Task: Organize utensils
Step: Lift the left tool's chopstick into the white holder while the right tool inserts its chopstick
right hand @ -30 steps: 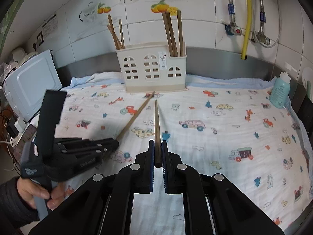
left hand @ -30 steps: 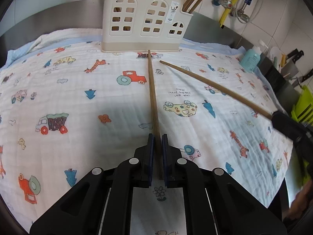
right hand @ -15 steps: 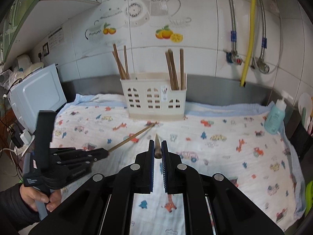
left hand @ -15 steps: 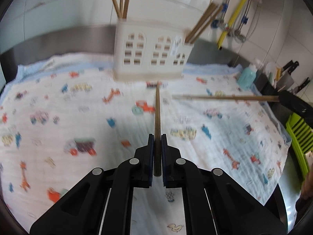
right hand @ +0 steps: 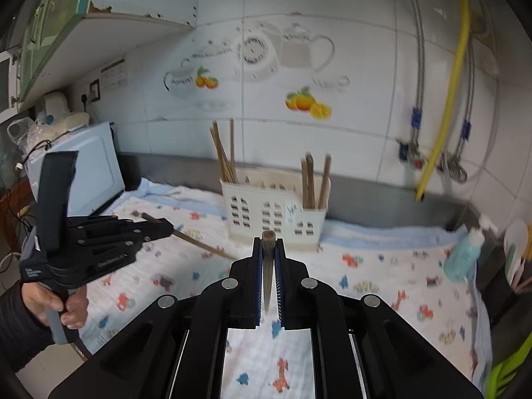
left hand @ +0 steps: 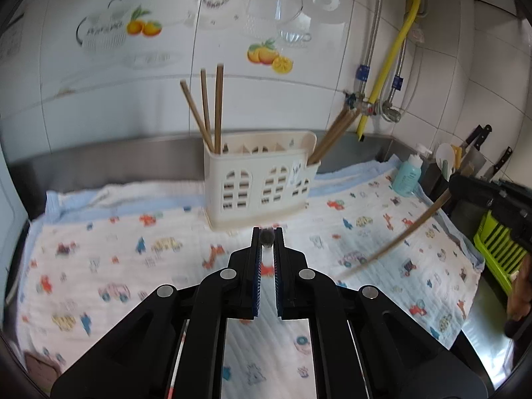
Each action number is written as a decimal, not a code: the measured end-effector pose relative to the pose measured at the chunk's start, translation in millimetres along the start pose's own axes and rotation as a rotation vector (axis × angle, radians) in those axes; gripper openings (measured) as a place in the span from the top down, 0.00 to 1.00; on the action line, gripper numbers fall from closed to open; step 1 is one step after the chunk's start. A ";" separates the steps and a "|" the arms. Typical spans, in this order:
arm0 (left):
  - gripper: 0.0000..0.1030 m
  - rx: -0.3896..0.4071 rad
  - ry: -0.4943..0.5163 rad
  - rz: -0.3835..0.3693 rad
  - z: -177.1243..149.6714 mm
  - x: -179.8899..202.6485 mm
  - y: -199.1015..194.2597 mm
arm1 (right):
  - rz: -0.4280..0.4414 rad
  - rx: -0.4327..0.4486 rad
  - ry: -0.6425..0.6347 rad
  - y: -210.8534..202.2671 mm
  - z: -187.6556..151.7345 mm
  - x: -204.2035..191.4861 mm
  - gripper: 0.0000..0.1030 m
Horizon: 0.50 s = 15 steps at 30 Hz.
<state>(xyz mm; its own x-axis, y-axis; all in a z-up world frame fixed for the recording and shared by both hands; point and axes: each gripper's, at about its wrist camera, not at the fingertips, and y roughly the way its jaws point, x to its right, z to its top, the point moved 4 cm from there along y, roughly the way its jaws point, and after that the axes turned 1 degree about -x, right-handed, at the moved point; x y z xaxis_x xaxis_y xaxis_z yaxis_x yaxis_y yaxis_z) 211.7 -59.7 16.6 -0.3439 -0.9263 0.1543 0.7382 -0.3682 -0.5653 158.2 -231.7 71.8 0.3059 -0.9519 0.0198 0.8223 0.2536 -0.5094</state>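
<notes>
A cream plastic utensil holder (left hand: 259, 186) stands at the back of the cloth, with wooden chopsticks upright in its left end (left hand: 212, 109) and right end (left hand: 335, 133); it also shows in the right wrist view (right hand: 276, 209). My left gripper (left hand: 267, 237) is shut on a wooden chopstick (left hand: 267, 236), seen end-on, held above the cloth. My right gripper (right hand: 268, 242) is shut on another chopstick (right hand: 268, 259), also raised. The right gripper's chopstick shows in the left wrist view (left hand: 399, 239), and the left's in the right wrist view (right hand: 199, 244).
A cartoon-print cloth (left hand: 133, 259) covers the counter. A teal bottle (left hand: 407, 176) and knives (left hand: 478, 139) stand at the right, beside a green rack (left hand: 498, 246). A white appliance (right hand: 86, 173) stands at the left. Pipes (right hand: 442, 126) run down the tiled wall.
Both grippers have lifted their chopsticks off the cloth and tilted them up, so each chopstick now points toward its camera's view. The holder looks farther away and lower.
</notes>
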 end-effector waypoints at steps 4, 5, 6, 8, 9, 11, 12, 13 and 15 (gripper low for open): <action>0.95 0.000 0.015 0.000 13.1 -2.1 1.5 | 0.025 0.016 -0.019 -2.2 28.3 -1.4 0.93; 0.95 0.000 0.015 -0.002 16.5 -2.9 1.9 | 0.030 0.021 -0.026 -1.6 38.3 -1.2 0.93; 0.95 0.002 0.013 -0.006 20.6 -4.5 1.9 | 0.029 0.026 -0.032 -1.2 46.5 -1.1 0.93; 0.95 0.011 0.013 -0.007 28.4 -7.4 1.1 | 0.040 0.035 -0.033 -0.6 62.3 -0.3 0.93; 0.95 0.013 0.015 -0.007 30.6 -8.0 1.3 | 0.046 0.041 -0.033 -0.3 71.6 0.4 0.93; 0.95 0.023 0.024 -0.002 40.7 -9.6 1.0 | 0.059 0.052 -0.031 1.0 89.8 1.9 0.93; 0.95 0.028 0.029 0.000 45.2 -10.2 1.0 | 0.058 0.056 -0.032 1.4 96.1 2.8 0.93; 0.95 0.031 0.033 0.003 48.9 -10.0 0.8 | 0.056 0.062 -0.034 2.6 103.8 3.6 0.93; 0.95 0.039 0.041 0.003 57.2 -9.8 0.1 | 0.057 0.072 -0.034 5.8 120.9 6.0 0.93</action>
<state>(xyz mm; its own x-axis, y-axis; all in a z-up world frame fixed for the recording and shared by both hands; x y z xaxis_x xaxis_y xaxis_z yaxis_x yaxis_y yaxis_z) 248.3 -55.2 61.4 -0.3645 -0.9236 0.1185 0.7610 -0.3688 -0.5337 222.9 -215.2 173.0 0.3685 -0.9294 0.0225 0.8351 0.3202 -0.4473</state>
